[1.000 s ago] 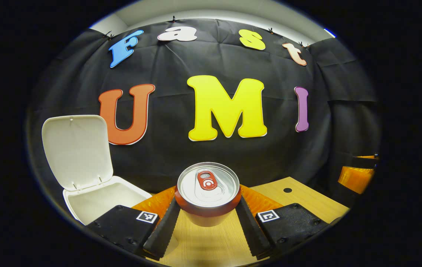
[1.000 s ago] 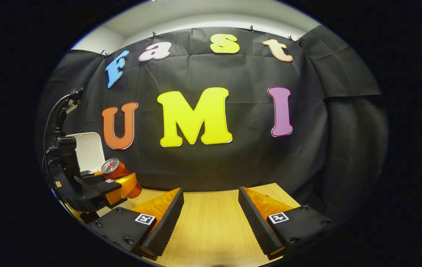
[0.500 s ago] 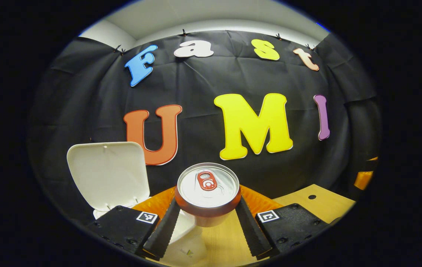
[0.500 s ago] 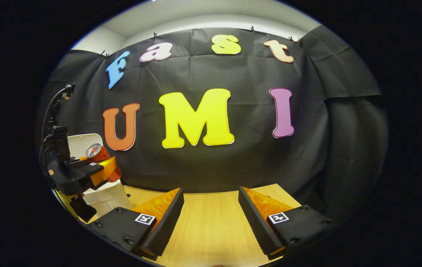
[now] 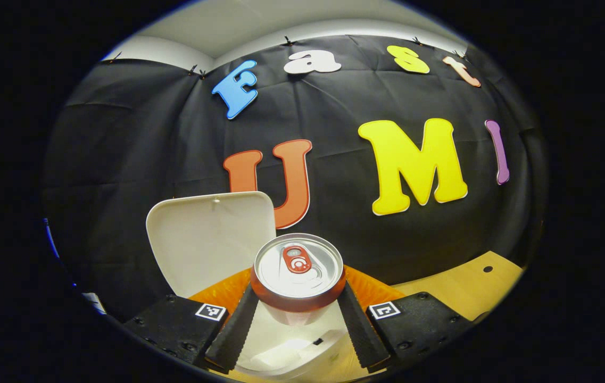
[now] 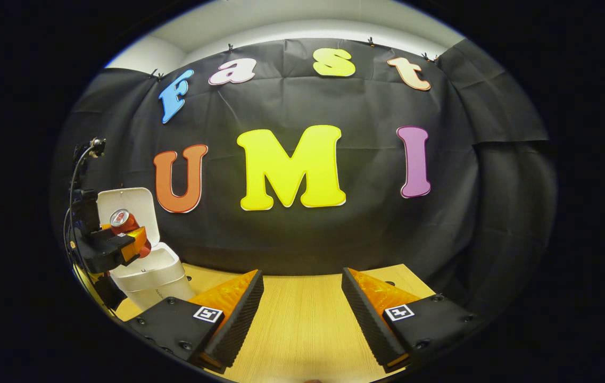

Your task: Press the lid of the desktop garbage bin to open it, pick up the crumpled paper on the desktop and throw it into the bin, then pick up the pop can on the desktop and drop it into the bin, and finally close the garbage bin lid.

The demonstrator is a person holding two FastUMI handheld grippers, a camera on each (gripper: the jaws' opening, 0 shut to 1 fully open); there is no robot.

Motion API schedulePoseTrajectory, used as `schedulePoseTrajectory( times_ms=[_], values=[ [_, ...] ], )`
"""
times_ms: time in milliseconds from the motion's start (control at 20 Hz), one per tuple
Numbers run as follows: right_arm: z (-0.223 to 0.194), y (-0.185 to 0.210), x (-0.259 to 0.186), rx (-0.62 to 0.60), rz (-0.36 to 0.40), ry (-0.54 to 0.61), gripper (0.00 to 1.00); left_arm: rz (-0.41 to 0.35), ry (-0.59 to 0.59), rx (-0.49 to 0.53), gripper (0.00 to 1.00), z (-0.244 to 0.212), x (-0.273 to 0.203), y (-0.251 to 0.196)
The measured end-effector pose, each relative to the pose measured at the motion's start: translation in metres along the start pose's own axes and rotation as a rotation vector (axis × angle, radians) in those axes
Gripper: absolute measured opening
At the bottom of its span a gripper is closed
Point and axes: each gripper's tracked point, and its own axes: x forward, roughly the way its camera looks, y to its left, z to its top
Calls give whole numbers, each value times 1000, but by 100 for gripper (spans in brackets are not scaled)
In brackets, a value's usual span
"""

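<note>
Can [image 5: 298,276], clamped in left gripper [image 5: 298,324], now over open bin [image 6: 147,271] vs beside it 1 s ago; right gripper [image 6: 302,314] wide, idle.

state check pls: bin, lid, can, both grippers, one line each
White plastic desktop garbage bin: upright on the wooden table, open.
White hinged bin lid: raised, standing up behind the opening.
Red pop can with silver top: upright, held above the bin opening.
Left gripper: shut on the can.
Right gripper: open, holding nothing, over the table.

red pop can [image 5: 298,274] upright, held over the open white bin [image 6: 148,271], lid [image 5: 212,239] flipped up
</note>
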Motion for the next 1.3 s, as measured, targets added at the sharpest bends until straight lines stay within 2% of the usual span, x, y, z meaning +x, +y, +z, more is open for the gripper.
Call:
schedulePoseTrajectory(
  times_ms=[300, 550, 700, 1050, 1300],
  values=[
    [-1, 1, 1, 8, 1, 0, 94, 35, 29, -4, 84, -11, 4, 14],
    [-2, -1, 0, 7, 2, 4, 93, 37, 37, -46, 96, -15, 5, 12],
    [1, -3, 1, 3, 3, 1, 92, 34, 35, -60, 96, -10, 6, 14],
    [9, 1, 0, -2, 26, -9, 96, -32, -12, -64, 96, 42, 12, 13],
    [10, 6, -5, 7, 39, -12, 94, -72, -54, -48, 96, 81, 23, 18]
  ],
)
